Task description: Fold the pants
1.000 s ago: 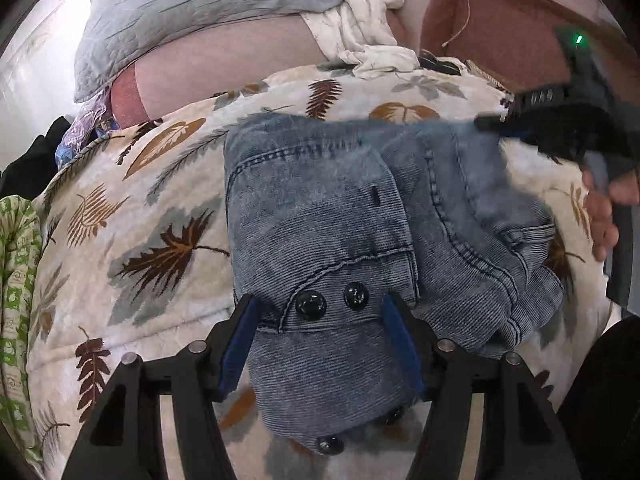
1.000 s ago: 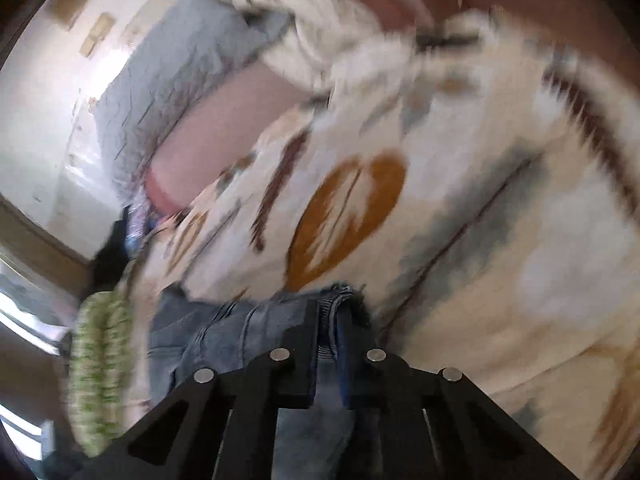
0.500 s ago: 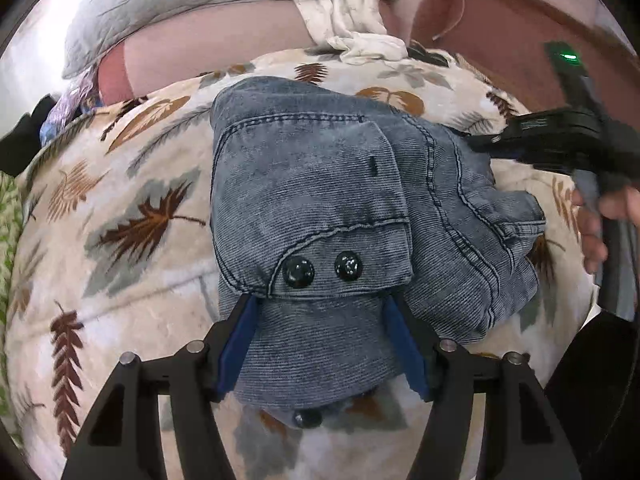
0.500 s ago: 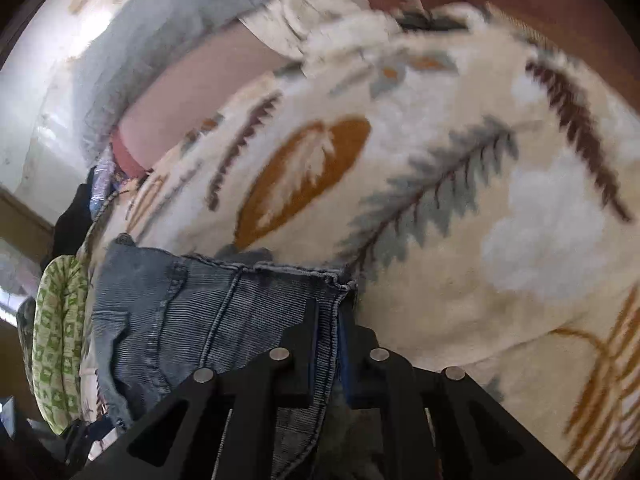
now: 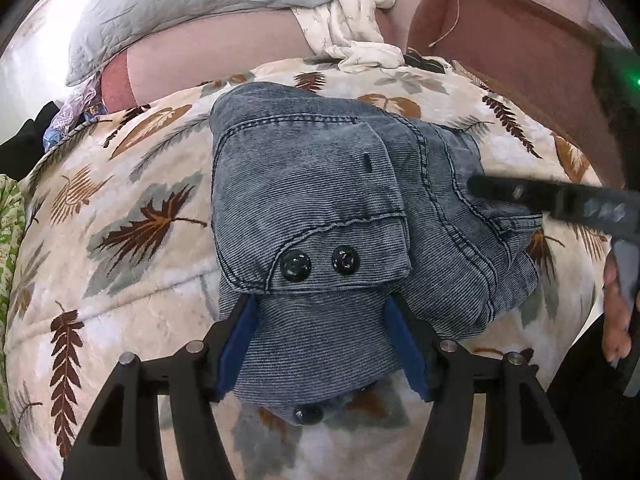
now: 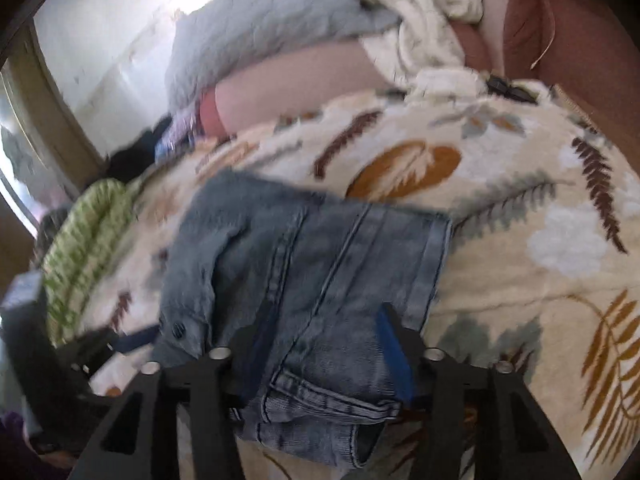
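Note:
The blue denim pants (image 5: 320, 216) lie folded in a compact bundle on the leaf-print blanket (image 5: 132, 240). A flap with two black buttons (image 5: 318, 264) faces me. My left gripper (image 5: 320, 332) is open, its blue pads on either side of the bundle's near edge. My right gripper (image 6: 324, 344) is open above the right part of the pants (image 6: 304, 264), holding nothing. In the left wrist view the right gripper's fingers (image 5: 520, 194) reach over the pants from the right.
A grey pillow (image 5: 184, 4) and crumpled white cloth (image 5: 352, 12) lie at the back against a reddish-brown headboard (image 5: 500, 36). A green patterned cloth (image 6: 80, 240) lies at the bed's left edge.
My right gripper has opened and let go of the pants' hem, then drawn back. The pants' right part now lies flat on the bundle. My left gripper stayed open.

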### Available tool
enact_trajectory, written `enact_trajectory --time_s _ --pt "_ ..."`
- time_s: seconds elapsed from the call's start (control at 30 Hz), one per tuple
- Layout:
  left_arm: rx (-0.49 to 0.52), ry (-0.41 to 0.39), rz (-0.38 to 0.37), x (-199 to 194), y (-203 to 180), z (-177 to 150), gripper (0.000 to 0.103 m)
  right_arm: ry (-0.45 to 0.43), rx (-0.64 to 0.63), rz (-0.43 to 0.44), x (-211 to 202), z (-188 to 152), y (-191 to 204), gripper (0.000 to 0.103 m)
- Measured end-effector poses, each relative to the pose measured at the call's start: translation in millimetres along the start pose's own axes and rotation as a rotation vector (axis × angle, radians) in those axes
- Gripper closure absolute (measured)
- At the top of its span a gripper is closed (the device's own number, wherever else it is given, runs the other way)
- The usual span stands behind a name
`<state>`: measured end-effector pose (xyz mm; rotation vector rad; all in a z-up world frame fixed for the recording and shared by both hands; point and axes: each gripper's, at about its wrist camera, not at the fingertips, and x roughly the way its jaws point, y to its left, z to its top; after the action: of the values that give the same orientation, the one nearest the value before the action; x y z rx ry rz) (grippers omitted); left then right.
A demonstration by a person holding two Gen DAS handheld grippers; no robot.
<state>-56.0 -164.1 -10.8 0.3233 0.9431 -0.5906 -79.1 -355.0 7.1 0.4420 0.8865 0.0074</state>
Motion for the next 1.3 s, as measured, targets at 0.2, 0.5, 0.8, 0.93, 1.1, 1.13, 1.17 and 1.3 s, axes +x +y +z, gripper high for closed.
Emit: enact_trajectory --time_s 0.2,0.5,0.8,0.93,1.1,1.13,1.17,1.3 --pt "0.006 -0.014 0.009 2 -2 -4 0.033 0.107 -0.004 -0.042 24 -21 -5 0.058" --pt "-0.088 -0.023 -0.03 -26 25 2 0.029 0.126 0.062 0.033 22 -13 -17 0.048" --pt "-0.271 -0.021 -0.03 -34 88 22 0.029 0.015 0.346 0.201 -15 -3 -76 0.034" --pt "-0.293 0.0 -0.038 -21 90 32 0.029 0.04 0.435 0.218 -9 -5 -93 0.034" --pt "-0.283 0.023 -0.064 -10 79 40 0.027 0.045 0.468 0.226 -7 -3 -98 0.032" --pt "-0.278 0.025 -0.075 -9 77 42 0.027 0.052 0.47 0.226 -4 -2 -99 0.032" --pt "-0.277 0.026 -0.085 -7 75 43 0.027 0.056 0.466 0.223 -4 -2 -99 0.032" --pt "-0.288 0.044 -0.103 -1 73 48 0.026 0.076 0.461 0.233 2 -1 -92 0.032"
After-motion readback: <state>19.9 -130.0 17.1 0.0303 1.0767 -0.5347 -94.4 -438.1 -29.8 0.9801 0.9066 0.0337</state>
